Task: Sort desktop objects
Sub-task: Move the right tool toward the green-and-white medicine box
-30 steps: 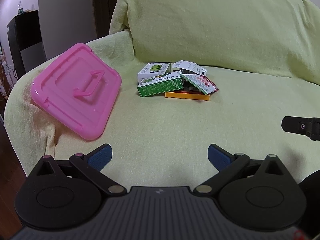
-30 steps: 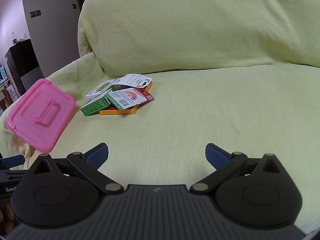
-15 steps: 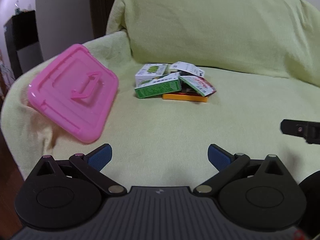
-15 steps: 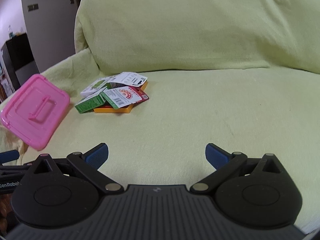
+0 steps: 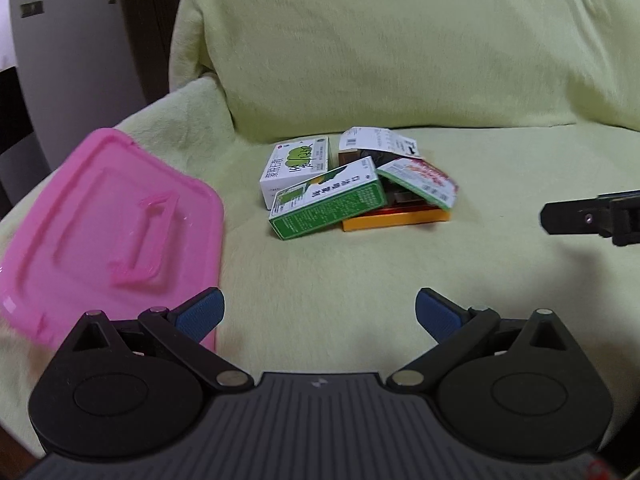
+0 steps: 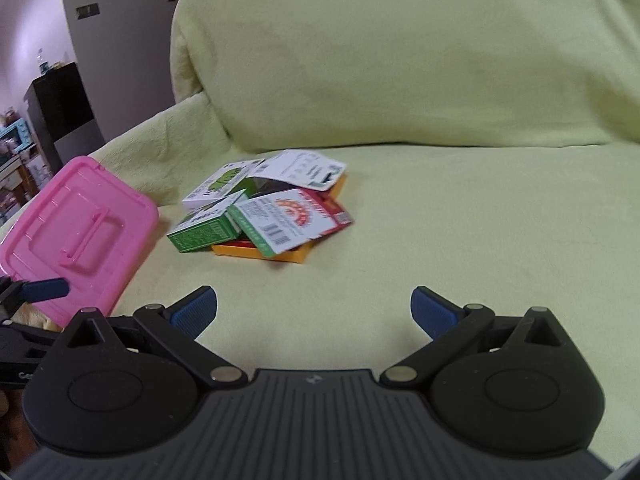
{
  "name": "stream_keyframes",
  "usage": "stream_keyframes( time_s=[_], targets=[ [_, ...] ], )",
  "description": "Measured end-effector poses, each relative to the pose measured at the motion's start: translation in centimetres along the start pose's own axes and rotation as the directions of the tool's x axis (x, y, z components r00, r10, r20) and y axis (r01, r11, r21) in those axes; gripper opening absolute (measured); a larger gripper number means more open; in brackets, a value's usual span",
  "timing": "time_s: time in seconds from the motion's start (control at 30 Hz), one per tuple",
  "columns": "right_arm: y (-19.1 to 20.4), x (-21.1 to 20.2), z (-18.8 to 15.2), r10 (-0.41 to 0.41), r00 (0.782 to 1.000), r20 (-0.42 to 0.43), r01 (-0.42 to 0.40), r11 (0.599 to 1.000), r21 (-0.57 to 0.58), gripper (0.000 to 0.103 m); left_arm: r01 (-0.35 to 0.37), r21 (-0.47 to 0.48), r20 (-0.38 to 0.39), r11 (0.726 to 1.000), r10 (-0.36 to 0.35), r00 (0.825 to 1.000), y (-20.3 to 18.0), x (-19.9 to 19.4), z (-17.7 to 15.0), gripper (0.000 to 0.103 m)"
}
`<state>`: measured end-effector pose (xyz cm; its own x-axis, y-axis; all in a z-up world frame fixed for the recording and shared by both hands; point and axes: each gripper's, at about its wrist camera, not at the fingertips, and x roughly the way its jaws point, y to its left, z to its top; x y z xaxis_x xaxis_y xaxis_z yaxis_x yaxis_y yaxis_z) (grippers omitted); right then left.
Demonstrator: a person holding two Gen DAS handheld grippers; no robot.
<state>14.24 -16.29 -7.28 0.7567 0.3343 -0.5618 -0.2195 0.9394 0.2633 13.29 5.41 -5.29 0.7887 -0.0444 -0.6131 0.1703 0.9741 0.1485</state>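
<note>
Yellow-green cloth covers a sofa (image 5: 400, 60) whose seat carries a heap of small boxes (image 5: 352, 188), ahead of both grippers. Left gripper (image 5: 318, 312) and right gripper (image 6: 314, 308) stand spread apart, empty. Beside the heap's left lies a pink lidded box (image 5: 108, 232).

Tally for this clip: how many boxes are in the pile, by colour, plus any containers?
Green box: 1
White box with green print: 1
White-and-red box: 1
White-labelled box: 1
Orange flat box: 1
Pink lidded container: 1
Total: 6
</note>
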Motion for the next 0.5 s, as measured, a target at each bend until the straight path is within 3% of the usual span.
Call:
stream_keyframes(
  time_s=[0.3,0.5],
  targets=[
    [1.7,7.4,1.3,0.043,0.998,-0.044,-0.042,0.999,0.019,0.102,0.001,-0.029,0.014,1.000,-0.001,1.000,2.7,5.0,3.1,0.102],
    [2.1,7.2,2.0,0.040,0.996,0.077,-0.040,0.999,-0.009,0.102,-0.045,0.057,0.021,0.997,0.044,0.999,2.3,7.6,3.8,0.102]
  ],
)
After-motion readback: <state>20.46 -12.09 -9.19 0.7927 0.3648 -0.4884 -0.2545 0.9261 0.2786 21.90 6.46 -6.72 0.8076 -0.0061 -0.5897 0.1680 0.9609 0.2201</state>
